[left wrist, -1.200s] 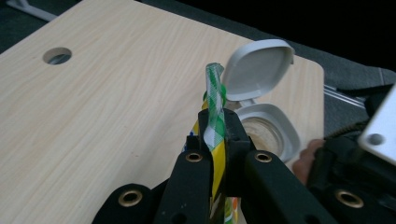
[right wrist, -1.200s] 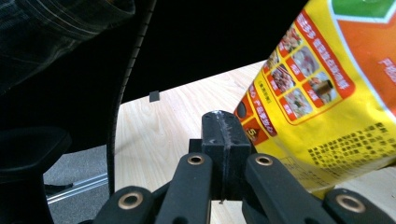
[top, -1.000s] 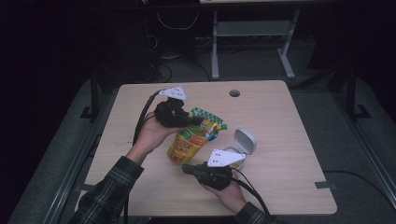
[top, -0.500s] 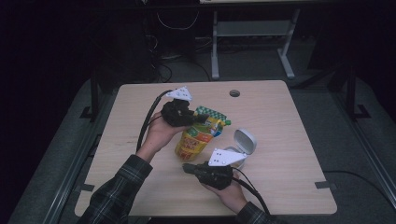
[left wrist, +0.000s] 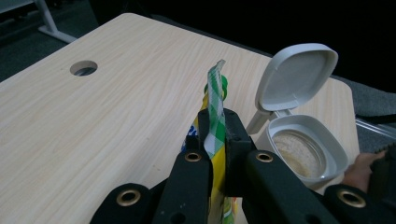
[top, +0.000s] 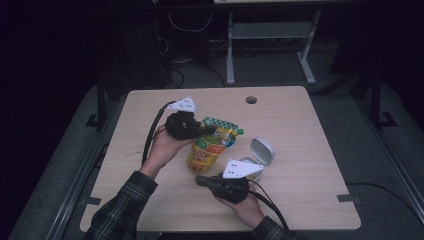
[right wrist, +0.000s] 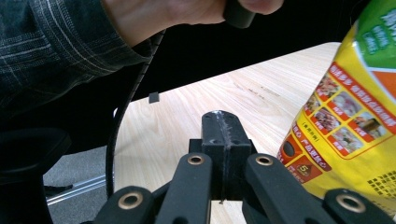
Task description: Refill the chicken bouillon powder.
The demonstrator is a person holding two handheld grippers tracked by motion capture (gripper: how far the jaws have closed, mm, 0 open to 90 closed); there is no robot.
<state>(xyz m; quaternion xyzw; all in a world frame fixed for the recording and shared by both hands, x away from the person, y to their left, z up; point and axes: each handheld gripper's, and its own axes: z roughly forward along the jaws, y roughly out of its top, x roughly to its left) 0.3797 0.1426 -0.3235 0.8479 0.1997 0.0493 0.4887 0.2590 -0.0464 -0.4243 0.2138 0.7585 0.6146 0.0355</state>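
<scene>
A yellow snack pouch [top: 206, 151] with a green-and-white checked top hangs tilted over the middle of the table. My left gripper [top: 208, 129] is shut on that top edge. In the left gripper view the checked strip [left wrist: 214, 116] stands pinched between the black pads of my left gripper [left wrist: 215, 140]. My right gripper [top: 199, 179] lies low near the table's front, pointing left just below the pouch's bottom. In the right gripper view my right gripper [right wrist: 222, 135] has its jaws pressed together with nothing between them, and the pouch [right wrist: 350, 121] is close on the right.
A white tub [top: 250, 162] with its hinged lid [top: 262, 151] flipped up stands right of the pouch, holding something pale [left wrist: 296, 154]. A round cable hole [top: 251, 99] is at the table's far edge. Beyond the wooden table [top: 310, 135], a desk frame and cables stand on the dark floor.
The left hand has shifted a little with the pouch, which now hangs narrower and more upright. The right gripper has stayed where it was.
</scene>
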